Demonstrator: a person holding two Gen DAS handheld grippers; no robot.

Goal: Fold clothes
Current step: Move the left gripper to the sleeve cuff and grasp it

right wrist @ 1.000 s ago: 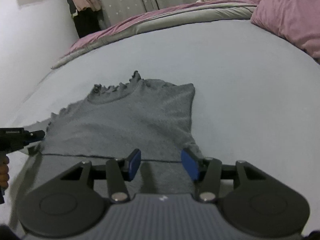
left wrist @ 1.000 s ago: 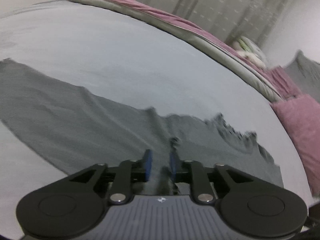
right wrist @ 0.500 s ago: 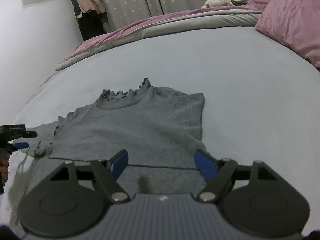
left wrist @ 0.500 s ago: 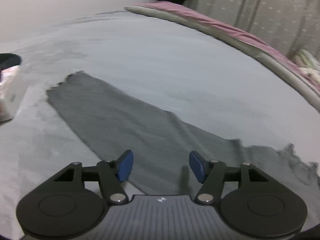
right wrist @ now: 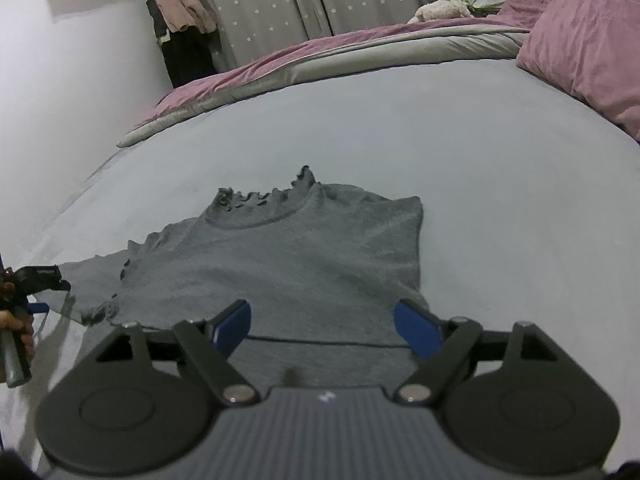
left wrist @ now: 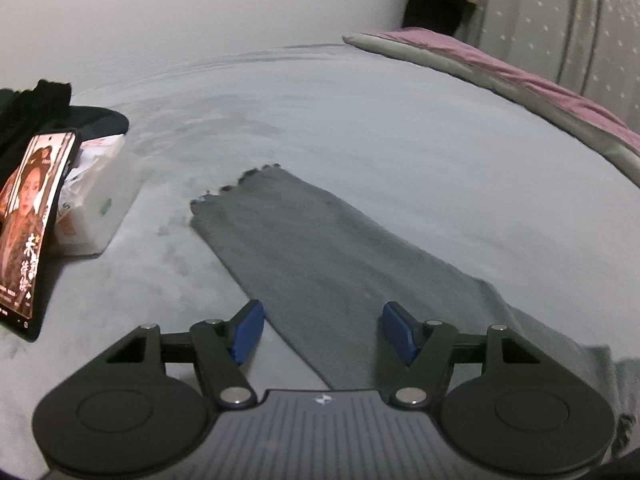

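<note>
A: Okay, quick one. Where's the garment?

B: Grey top (right wrist: 288, 264) flat on the pale bed cover (right wrist: 460, 152), frilly collar pointing away from the right camera, one side looks folded in already. The long sleeve (left wrist: 320, 264) runs out straight on the left, frilled cuff at the far end near the phone (left wrist: 32, 224) and white box (left wrist: 100, 204).

A: Tongs?

B: Both spread wide, holding nothing. Left gripper (left wrist: 322, 332) hangs over the sleeve partway along; right gripper (right wrist: 322, 326) sits over the hem end of the body.

A: Step in hand?

B: My guess, bringing that sleeve in across the body. To do it well: pinch near the cuff, both layers, lift low, lay it square over the torso so no ripple forms. Right side could pin the body so it doesn't drag.

A: Risk?

B: Thin knit, likely to bunch or slip if only one layer is caught.
</note>
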